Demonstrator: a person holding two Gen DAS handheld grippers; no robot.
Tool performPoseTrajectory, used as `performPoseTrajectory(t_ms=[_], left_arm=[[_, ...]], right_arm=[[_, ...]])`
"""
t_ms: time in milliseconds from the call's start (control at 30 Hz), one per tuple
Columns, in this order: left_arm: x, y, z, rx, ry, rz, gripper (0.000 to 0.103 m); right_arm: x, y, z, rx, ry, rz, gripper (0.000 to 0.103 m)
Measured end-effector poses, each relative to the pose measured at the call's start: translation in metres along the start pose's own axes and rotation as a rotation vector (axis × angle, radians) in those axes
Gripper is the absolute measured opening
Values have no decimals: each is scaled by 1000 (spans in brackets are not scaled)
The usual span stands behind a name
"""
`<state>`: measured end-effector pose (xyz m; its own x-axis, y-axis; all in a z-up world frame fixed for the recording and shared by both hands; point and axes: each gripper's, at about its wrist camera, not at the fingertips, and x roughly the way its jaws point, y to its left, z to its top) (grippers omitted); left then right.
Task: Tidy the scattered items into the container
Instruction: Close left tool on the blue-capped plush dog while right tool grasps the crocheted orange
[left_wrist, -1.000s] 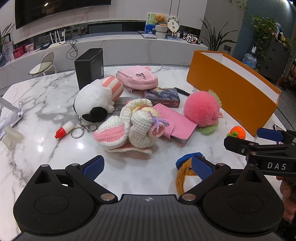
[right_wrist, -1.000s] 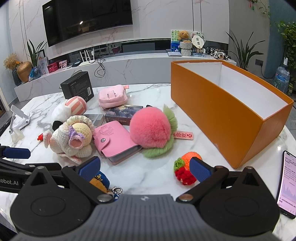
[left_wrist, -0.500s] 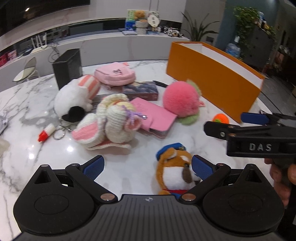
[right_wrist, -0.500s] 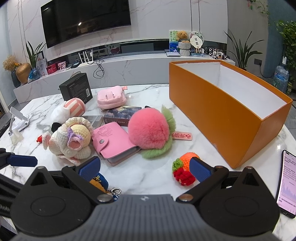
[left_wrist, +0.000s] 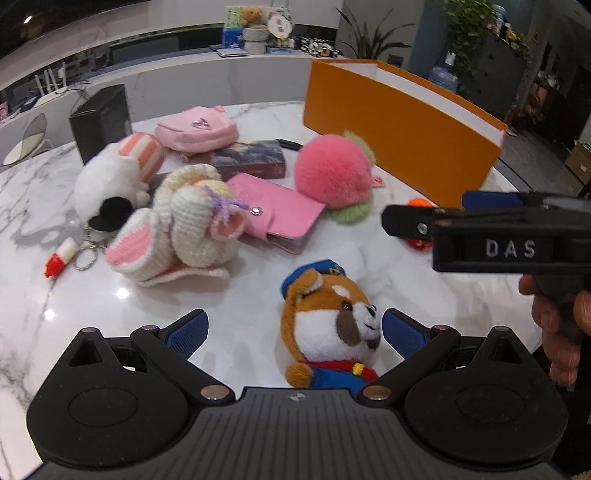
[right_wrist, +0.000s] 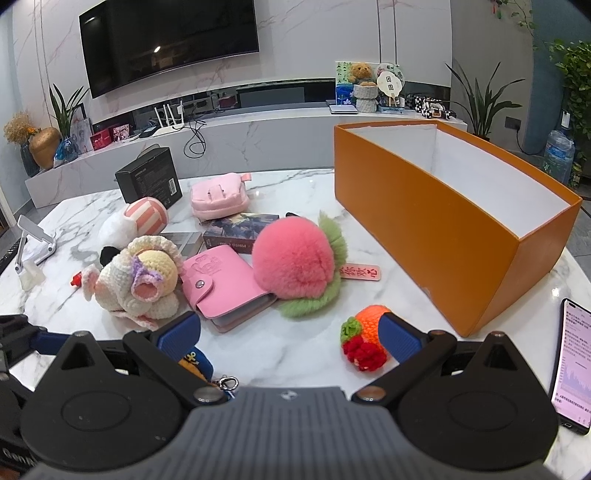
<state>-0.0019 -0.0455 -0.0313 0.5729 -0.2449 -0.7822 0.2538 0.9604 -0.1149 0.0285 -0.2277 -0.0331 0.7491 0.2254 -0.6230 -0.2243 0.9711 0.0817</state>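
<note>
1. We held the left gripper (left_wrist: 291, 332) low over the marble table (left_wrist: 258, 280), fingers spread wide and holding nothing.
2. A plush dog (left_wrist: 328, 325) in a blue cap lay on its back between those fingers, close to the right one; we could not tell if it touched.
3. Our right gripper (right_wrist: 288, 332) was also spread wide and empty.
4. A crochet fruit (right_wrist: 365, 339), orange, red and green, sat just inside its right finger.
5. From the left camera, the right gripper crossed the right side and hid most of that fruit; a hand (left_wrist: 561, 332) showed below it.
6. The orange box (right_wrist: 443, 221) stood open at the table's right side, white inside; we saw nothing in the visible part of it.
7. Between the grippers and the box lay a pink pom-pom (right_wrist: 295, 258) with green leaves and a pink tag (right_wrist: 360, 272) just beside it.
8. A pink wallet (right_wrist: 221, 284) touched the pom-pom; a crochet doll (right_wrist: 140, 280) lay left of the wallet.
9. Farther back we saw a dark card box (right_wrist: 240, 229), a pink pouch (right_wrist: 219, 195), a white plush (right_wrist: 136, 221) with a striped part, and a black box (right_wrist: 149, 181).
10. A small red-capped bottle (left_wrist: 61, 254) on a keyring lay at far left.
11. A phone (right_wrist: 570, 365), screen lit, lay at the table's right edge beside the orange box.
</note>
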Motion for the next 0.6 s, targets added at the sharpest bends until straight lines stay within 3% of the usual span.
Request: performPoseTrajectory(t_ms=[300, 600], left_arm=[[16, -9, -7, 29, 34, -47, 103], [31, -6, -9, 4, 56, -86, 103]], right_arm=[[1, -20, 6, 45, -3, -36, 103], [8, -56, 0, 105, 62, -152, 103]])
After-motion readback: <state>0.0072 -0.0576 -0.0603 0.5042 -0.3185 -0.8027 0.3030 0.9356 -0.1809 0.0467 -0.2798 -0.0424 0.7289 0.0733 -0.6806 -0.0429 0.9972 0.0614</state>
